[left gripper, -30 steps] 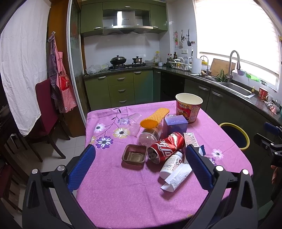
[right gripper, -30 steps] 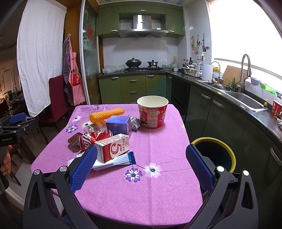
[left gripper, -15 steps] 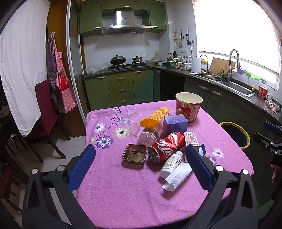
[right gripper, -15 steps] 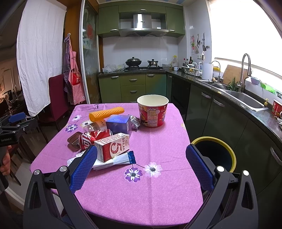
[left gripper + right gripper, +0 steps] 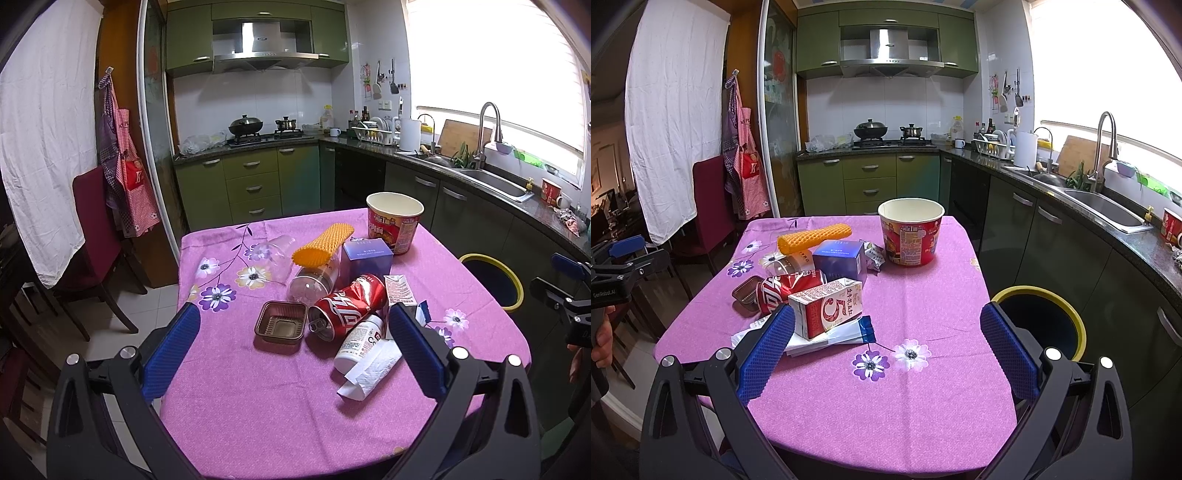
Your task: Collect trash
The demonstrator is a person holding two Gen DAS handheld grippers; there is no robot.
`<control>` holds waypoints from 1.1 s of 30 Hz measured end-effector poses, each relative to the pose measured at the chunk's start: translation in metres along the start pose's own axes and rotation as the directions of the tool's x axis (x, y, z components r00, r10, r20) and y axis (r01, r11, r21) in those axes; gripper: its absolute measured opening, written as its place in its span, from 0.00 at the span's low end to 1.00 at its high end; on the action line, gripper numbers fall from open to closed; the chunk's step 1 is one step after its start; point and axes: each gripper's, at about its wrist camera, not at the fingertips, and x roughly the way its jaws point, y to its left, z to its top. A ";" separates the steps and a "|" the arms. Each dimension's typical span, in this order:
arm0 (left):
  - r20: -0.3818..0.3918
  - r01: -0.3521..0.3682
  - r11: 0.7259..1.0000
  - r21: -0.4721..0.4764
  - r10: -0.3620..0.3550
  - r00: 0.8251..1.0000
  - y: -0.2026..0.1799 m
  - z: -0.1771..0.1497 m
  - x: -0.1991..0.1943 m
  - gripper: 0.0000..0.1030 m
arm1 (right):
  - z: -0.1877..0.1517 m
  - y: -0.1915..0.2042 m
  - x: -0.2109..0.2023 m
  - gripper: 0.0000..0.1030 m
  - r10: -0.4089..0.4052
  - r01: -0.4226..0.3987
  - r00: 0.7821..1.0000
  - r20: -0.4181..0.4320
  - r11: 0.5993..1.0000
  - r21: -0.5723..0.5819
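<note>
Both the left gripper (image 5: 293,334) and right gripper (image 5: 886,338) hover, jaws spread and empty, trash heaped mid-bench around the red can (image 5: 347,304), nothing collected; next, probably a grab toward the bin (image 5: 1039,321).

On my table, trash clustered mid-cloth: red cola can (image 5: 347,307) on its side, brown plastic tray (image 5: 280,326) left of it, white bottle (image 5: 359,341) and crumpled tissue (image 5: 369,373) nearer; red milk carton (image 5: 827,307) lying flat; blue box (image 5: 840,259), orange mesh sleeve (image 5: 814,238), upright noodle tub (image 5: 911,230) far right
</note>
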 end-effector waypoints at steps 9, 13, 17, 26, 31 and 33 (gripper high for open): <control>0.000 0.001 1.000 0.005 -0.001 1.000 -0.001 0.000 0.001 0.94 | 0.000 -0.002 -0.001 0.96 0.000 0.000 1.000 0.000 1.000 0.003; 0.000 0.003 1.000 0.008 -0.003 1.000 -0.002 -0.001 0.002 0.94 | 0.000 -0.002 -0.001 0.96 0.001 -0.001 1.000 0.000 1.000 0.003; -0.006 0.004 1.000 0.014 -0.004 1.000 -0.003 0.000 0.005 0.94 | -0.001 -0.002 0.000 0.96 0.001 -0.001 1.000 -0.003 1.000 0.001; -0.084 0.017 1.000 0.017 -0.016 0.996 0.008 0.024 0.059 0.94 | 0.027 -0.016 0.029 0.96 0.047 -0.052 0.996 -0.080 0.997 -0.063; -0.080 -0.043 0.999 -0.007 0.043 0.996 0.038 0.054 0.108 0.94 | 0.078 -0.040 0.072 0.96 0.052 -0.060 0.989 -0.137 0.997 -0.058; -0.076 -0.050 0.999 -0.009 0.049 0.996 0.047 0.065 0.127 0.94 | 0.100 -0.052 0.095 0.96 0.069 -0.075 0.984 -0.166 0.997 -0.031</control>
